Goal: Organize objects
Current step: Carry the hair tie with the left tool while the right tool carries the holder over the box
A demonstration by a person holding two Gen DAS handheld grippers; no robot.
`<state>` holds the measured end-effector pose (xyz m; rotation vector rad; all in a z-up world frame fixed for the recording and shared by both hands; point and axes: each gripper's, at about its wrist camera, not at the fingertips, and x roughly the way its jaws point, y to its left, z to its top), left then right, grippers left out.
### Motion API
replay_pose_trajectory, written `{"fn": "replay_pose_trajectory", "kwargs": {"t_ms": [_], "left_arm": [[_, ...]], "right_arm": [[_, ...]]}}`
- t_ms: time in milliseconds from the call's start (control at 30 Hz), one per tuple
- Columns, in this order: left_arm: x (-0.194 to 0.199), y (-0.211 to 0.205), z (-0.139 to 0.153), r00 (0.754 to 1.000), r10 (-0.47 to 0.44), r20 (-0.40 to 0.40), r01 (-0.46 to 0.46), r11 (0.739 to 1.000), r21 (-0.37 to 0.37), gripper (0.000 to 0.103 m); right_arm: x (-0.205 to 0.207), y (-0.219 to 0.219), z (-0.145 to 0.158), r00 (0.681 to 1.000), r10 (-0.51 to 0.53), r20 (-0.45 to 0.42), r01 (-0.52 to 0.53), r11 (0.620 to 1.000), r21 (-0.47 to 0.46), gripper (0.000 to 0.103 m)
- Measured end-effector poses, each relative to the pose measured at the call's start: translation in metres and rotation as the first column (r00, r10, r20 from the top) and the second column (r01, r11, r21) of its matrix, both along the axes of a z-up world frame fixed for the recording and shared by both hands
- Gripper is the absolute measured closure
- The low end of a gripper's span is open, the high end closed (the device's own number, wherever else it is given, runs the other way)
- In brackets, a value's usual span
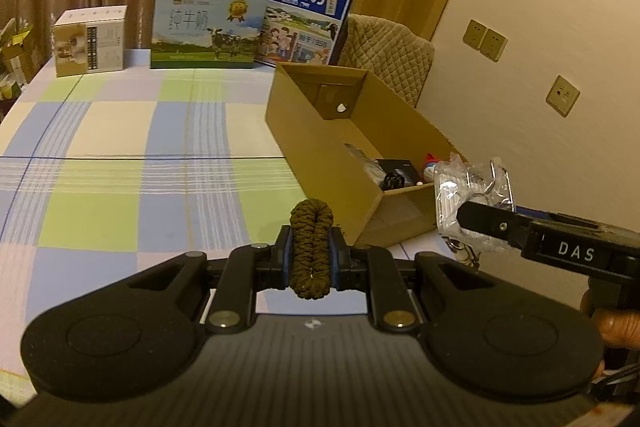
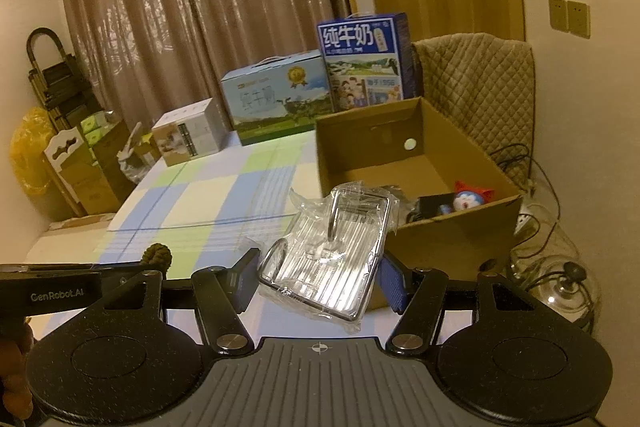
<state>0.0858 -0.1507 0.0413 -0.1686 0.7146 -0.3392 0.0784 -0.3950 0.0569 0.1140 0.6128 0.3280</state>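
Observation:
My left gripper (image 1: 312, 247) is shut on a folded olive-brown braided cord (image 1: 312, 239) and holds it above the checked tablecloth (image 1: 140, 147). Its tip also shows in the right wrist view (image 2: 159, 255). My right gripper (image 2: 320, 277) is shut on a shiny metal clip holder wrapped in clear plastic (image 2: 332, 251), held near the front corner of the open cardboard box (image 2: 452, 247). The same holder shows at the right of the left wrist view (image 1: 472, 195). The box (image 1: 320, 147) holds a black item (image 1: 394, 173) and a blue-and-red toy figure (image 2: 468, 201).
Two milk cartons (image 1: 206, 27) (image 1: 304, 19) and a small white box (image 1: 90, 41) stand at the table's far edge. A quilted chair (image 2: 480, 87) stands behind the cardboard box. Cables and a glass lid (image 2: 560, 279) lie on the floor at right. Boxes and a yellow bag (image 2: 32, 155) sit at left.

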Motion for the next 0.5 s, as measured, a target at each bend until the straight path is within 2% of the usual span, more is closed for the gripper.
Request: {"fn": "replay_pose_trajectory", "kwargs": {"t_ms": [500], "left_arm": [[0.026, -0.046, 0.019, 0.996, -0.078, 0.034, 0.078, 0.997, 0.001, 0.089]], "right_arm": [[0.021, -0.038, 0.022, 0.999, -0.018, 0.043, 0.020, 0.998, -0.059, 0.045]]}}
